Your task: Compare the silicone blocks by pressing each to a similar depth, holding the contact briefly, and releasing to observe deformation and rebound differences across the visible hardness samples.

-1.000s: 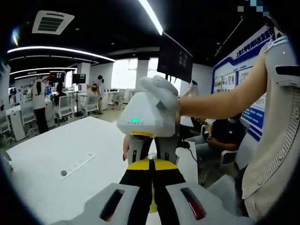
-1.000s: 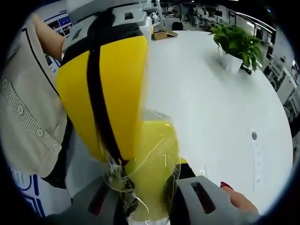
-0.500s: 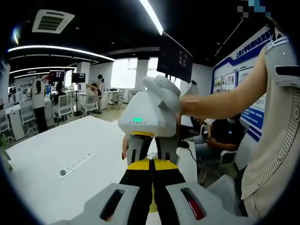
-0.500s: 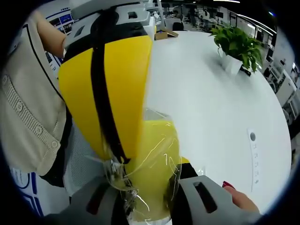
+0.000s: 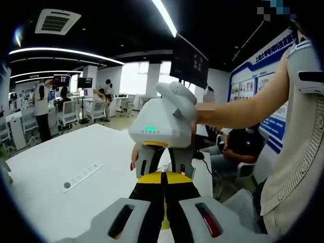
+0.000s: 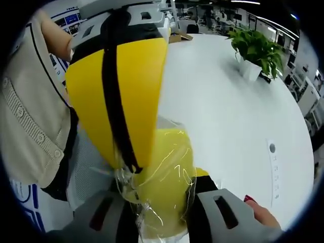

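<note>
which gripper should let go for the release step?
Probably the left gripper: its yellow tips are closed on the wrapped yellow block's edge, doing the pressing. The right gripper holds the block from below, so it steadies it.

The left gripper view is looking level along its own jaws, low centre of the frame, facing the right gripper [image 5: 163, 172] at very close range, with the white table [image 5: 61, 167] spreading at lower left. The right gripper view is looking back and down at the left gripper [image 6: 132, 166], pressed close in the frame's left half. Both views are sharing the white table [image 6: 223, 101] and its ruler strip [image 5: 82, 177] [image 6: 275, 169].
</note>
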